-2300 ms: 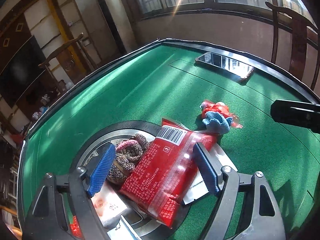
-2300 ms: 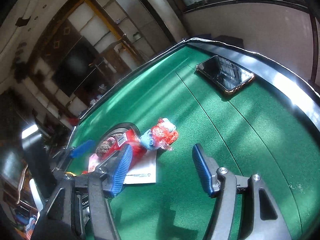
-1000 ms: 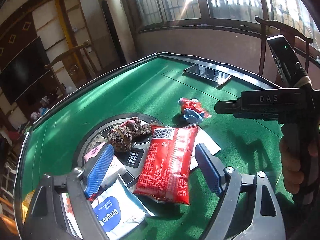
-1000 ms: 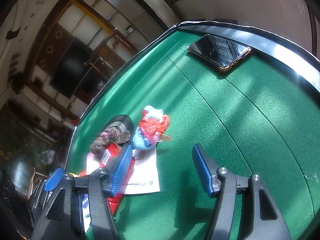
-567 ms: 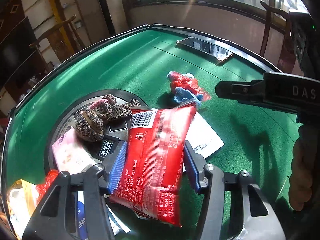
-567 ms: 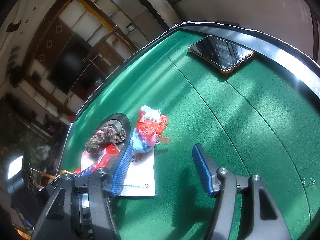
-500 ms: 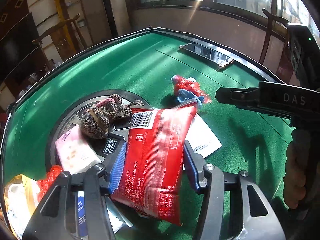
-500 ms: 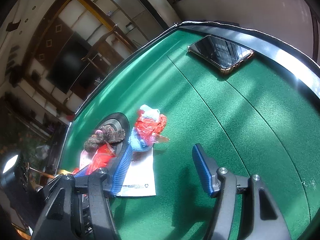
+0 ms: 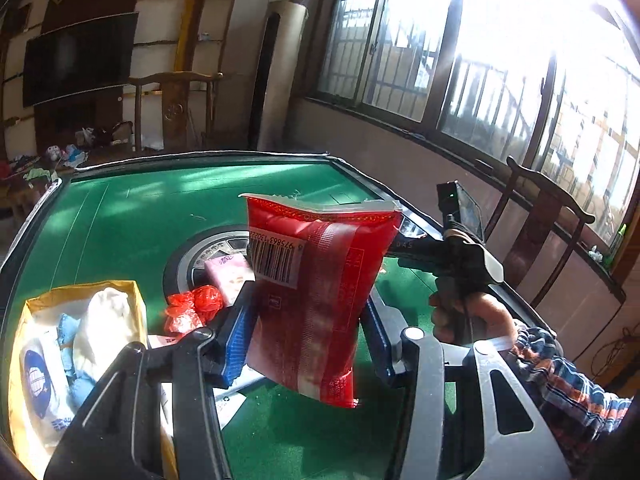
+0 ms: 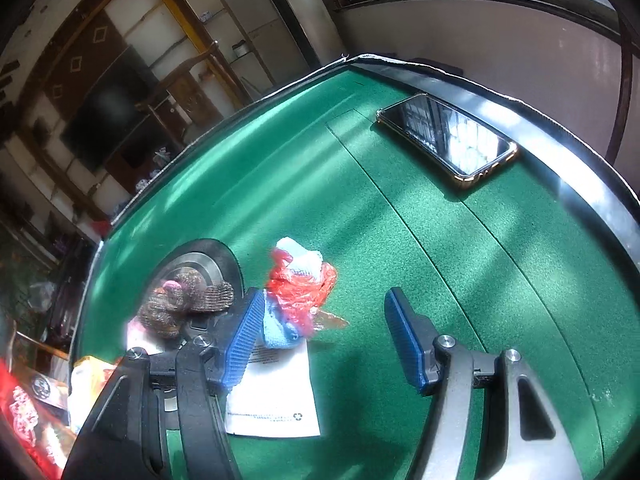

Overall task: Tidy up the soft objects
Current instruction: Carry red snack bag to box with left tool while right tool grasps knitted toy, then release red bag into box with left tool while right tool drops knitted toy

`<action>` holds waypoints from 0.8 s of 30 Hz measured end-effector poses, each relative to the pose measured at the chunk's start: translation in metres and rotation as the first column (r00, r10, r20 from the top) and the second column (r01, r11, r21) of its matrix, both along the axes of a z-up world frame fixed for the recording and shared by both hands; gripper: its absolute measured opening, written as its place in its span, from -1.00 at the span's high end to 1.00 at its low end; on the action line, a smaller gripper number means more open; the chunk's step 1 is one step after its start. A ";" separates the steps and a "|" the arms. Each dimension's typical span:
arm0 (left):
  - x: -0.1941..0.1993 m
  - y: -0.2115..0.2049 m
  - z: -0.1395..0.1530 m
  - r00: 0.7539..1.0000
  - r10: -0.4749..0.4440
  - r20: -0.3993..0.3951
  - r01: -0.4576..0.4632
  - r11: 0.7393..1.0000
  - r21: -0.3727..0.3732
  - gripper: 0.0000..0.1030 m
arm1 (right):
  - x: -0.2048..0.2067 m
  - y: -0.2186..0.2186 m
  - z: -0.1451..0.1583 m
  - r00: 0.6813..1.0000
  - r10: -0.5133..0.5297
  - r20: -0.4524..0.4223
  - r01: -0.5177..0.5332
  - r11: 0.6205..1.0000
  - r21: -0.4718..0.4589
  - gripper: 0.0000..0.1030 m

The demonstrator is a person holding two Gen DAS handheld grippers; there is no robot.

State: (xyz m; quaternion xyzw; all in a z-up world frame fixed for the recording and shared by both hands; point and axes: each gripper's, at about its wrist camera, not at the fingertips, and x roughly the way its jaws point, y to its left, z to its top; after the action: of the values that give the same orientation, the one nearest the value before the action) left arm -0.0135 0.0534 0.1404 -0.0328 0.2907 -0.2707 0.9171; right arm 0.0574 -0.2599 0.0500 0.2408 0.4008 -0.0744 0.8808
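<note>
My left gripper [image 9: 308, 332] has its jaws closing on a red snack packet [image 9: 316, 300], and the pads press its sides. The packet hangs upright above the green table [image 9: 120, 216], barcode facing me. To the left, a yellow bag [image 9: 136, 308] holds white and blue soft items. My right gripper [image 10: 324, 312] is open over the felt with nothing between its fingers. A bundle of blue knit and red plastic [image 10: 298, 292] lies just past its left finger. A brown knitted item [image 10: 180, 304] rests on the round centre panel [image 10: 200, 256].
A pink tissue pack [image 9: 230, 272] and a crumpled red plastic bag [image 9: 192, 308] lie by the centre panel. A white paper [image 10: 276, 396] sits under my right gripper's left finger. A phone [image 10: 448, 140] lies near the far table edge. A hand [image 9: 468, 312] holds the other gripper.
My left gripper shut on the red packet and lifted it off the table, swinging so the yellow bag came into view. The right gripper drifted slightly toward the blue and red bundle.
</note>
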 end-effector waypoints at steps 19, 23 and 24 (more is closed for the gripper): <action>-0.009 0.177 -0.050 0.908 0.400 -0.121 -0.390 0.915 0.100 0.11 | -0.016 0.084 0.041 0.958 0.283 0.035 -0.280 0.956 -0.084 0.64; 0.009 0.174 -0.067 0.888 0.431 -0.160 -0.409 0.900 0.154 0.12 | -0.034 0.136 0.053 0.893 0.442 0.084 -0.443 0.896 -0.007 0.64; 0.013 0.172 -0.069 0.885 0.436 -0.165 -0.412 0.897 0.161 0.12 | -0.040 0.151 0.055 0.873 0.480 0.093 -0.482 0.876 0.001 0.64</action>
State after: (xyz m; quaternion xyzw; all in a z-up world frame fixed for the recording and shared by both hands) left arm -0.0005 0.2254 0.0713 -0.0663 0.3815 -0.0408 0.9211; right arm 0.0177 -0.1090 0.1051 0.1473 0.4088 0.1624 0.8859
